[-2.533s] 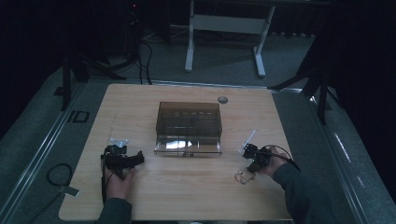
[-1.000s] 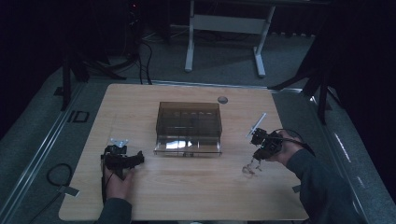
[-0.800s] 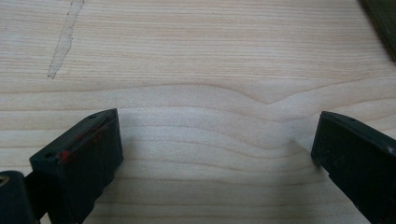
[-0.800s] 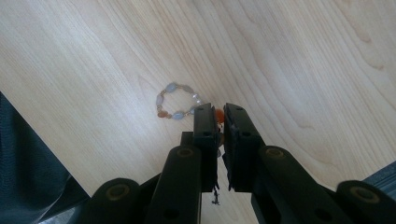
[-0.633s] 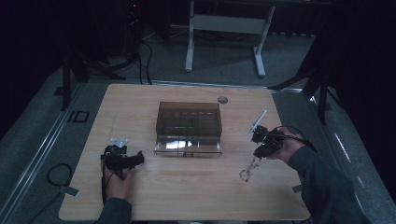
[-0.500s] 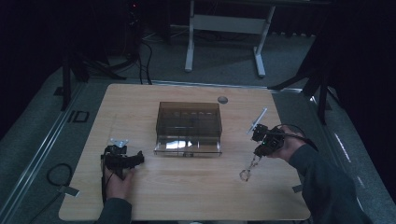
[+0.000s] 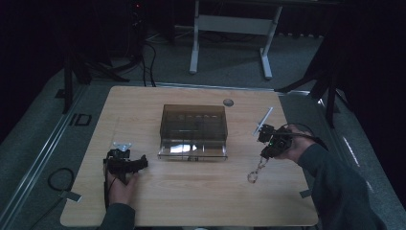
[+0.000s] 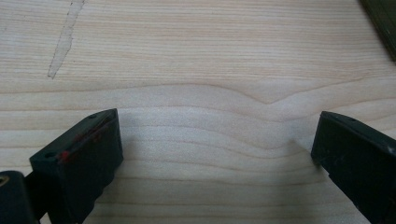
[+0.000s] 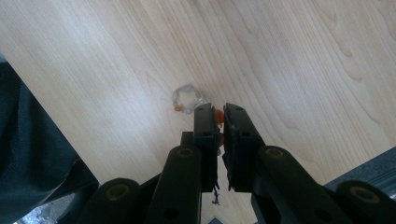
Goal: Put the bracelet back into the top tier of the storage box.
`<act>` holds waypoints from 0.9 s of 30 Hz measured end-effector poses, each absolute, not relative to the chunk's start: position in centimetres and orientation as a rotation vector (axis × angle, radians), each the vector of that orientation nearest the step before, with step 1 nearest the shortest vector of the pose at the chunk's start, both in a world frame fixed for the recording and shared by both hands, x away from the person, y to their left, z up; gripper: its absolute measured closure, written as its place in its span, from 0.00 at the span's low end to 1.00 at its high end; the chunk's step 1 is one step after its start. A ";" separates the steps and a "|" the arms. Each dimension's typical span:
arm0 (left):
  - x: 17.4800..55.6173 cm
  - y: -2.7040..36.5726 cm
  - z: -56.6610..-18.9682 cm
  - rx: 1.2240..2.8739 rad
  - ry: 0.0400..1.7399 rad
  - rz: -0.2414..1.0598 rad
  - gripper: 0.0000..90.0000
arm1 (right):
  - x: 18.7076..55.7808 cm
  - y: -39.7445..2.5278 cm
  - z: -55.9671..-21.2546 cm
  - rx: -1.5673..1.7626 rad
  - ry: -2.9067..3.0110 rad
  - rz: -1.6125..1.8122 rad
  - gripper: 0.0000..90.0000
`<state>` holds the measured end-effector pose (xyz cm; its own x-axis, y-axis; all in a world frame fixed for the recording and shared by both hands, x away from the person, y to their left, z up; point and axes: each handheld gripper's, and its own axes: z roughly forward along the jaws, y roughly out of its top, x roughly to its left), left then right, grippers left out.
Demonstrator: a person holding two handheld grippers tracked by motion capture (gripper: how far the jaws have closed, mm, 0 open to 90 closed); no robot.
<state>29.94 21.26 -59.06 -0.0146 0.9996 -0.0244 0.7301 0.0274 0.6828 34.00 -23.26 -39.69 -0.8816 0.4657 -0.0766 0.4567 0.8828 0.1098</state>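
My right gripper (image 7: 265, 153) is raised over the right part of the wooden table (image 7: 201, 201) and shut on a string of pale and orange beads (image 7: 253, 173). The string dangles toward the tabletop and ends in a small loop. In the right gripper view the jaws (image 9: 221, 112) are pressed together on an orange bead, and the bead loop (image 9: 187, 99) shows just beyond the tips. My left gripper (image 7: 128, 164) lies on the table near its front left. It is open, with bare wood between its fingers (image 8: 88, 154).
A dark translucent plastic box (image 7: 194, 130) stands at the middle of the table. A small round grey disc (image 7: 228, 102) sits near the far edge. Beyond the table are a white stand (image 7: 230, 28) and black tripod legs (image 7: 76, 72).
My right gripper has risen from the table and moved right and farther back, lifting the bead string so that it dangles. The left gripper has stayed still.
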 end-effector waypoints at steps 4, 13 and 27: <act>29.9 21.3 -59.1 1.755 1.797 0.685 0.02 | 34.1 -23.2 -39.5 0.711 2.958 0.119 0.93; 29.9 21.3 -59.1 1.756 1.797 0.686 0.02 | 34.4 -23.2 -39.0 0.709 2.975 0.102 0.93; 29.9 21.3 -59.0 1.758 1.798 0.684 0.02 | 34.7 -22.9 -37.3 0.685 2.970 0.114 0.93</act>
<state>29.93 21.28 -59.04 -0.0131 0.9997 -0.0229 0.7319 0.0252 0.6809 34.68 -22.87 -37.33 -0.8953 0.4396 -0.0725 0.4328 0.8967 0.0930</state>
